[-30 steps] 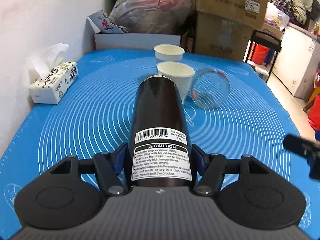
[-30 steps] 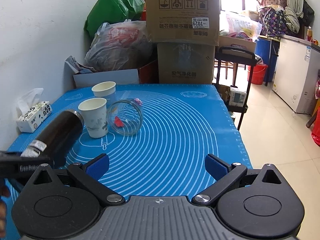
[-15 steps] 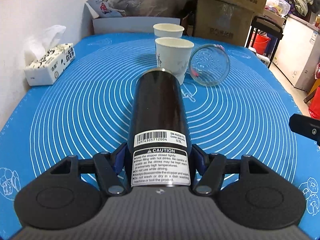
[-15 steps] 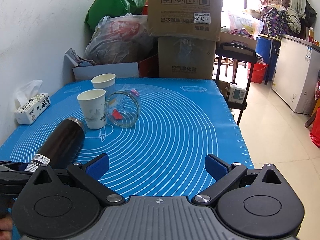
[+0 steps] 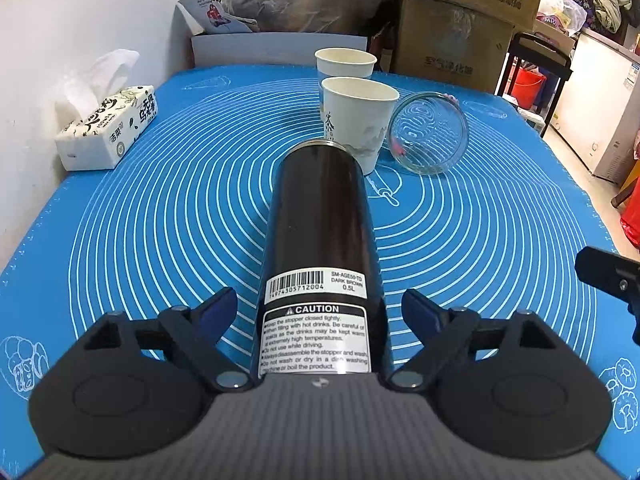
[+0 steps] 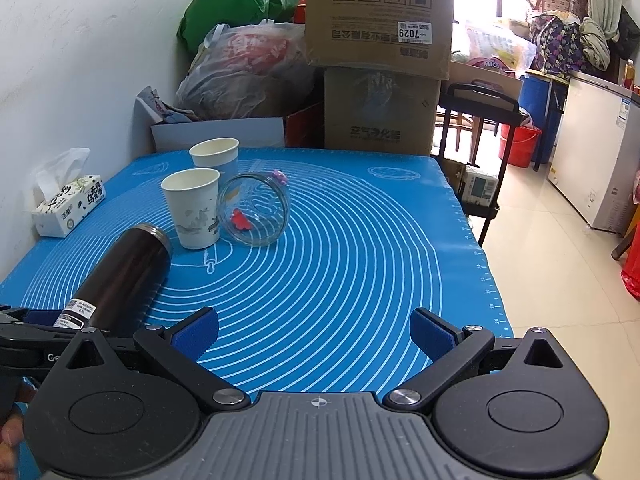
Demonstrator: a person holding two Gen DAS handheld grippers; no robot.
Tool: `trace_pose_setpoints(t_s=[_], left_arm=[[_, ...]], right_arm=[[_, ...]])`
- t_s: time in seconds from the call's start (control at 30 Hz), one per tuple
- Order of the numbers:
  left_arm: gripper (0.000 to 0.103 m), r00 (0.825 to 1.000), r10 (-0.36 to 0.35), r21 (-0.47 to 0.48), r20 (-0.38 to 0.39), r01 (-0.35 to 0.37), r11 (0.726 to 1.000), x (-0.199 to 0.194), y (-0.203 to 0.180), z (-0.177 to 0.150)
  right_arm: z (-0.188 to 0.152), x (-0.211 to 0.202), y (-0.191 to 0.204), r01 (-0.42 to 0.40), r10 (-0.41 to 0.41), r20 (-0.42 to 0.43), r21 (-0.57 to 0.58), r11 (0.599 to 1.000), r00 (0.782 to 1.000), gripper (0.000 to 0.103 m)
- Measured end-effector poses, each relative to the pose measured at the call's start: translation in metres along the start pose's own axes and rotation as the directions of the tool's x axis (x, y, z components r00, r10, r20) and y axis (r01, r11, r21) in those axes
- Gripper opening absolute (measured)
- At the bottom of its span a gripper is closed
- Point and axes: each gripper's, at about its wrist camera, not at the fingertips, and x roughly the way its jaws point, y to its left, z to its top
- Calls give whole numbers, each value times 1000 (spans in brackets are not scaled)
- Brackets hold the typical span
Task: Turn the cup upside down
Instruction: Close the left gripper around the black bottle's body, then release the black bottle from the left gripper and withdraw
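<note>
A dark brown thermos cup (image 5: 320,236) lies on its side on the blue mat (image 5: 160,216), pointing away from me; it also shows in the right wrist view (image 6: 120,276). My left gripper (image 5: 320,312) is open, its fingers standing apart on either side of the cup's labelled end. My right gripper (image 6: 316,330) is open and empty above the mat's front right part; its tip shows in the left wrist view (image 5: 608,276).
Two upright paper cups (image 5: 358,120) (image 5: 345,65) and a glass jar on its side (image 5: 428,134) stand just beyond the thermos. A tissue box (image 5: 106,132) sits at the left wall. Boxes and bags (image 6: 380,56) pile behind the table. The table edge drops at right.
My left gripper lowered the thermos onto the mat and its fingers opened off it. The right gripper stayed open and hardly moved.
</note>
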Motion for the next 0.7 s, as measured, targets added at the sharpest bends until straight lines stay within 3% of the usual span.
trace_pose_setpoints(t_s=[0.5,0.7], left_arm=[[89,998,-3,-14,56,3,1000,-24,4,9],[89,995,9,-22,101,-7,1000,-48,11,14]], right_arm=[[5,-9,5,-6,6,6,-58,998,1000,103],[15,-19,17,14,-8,35,-161,987,999,103]])
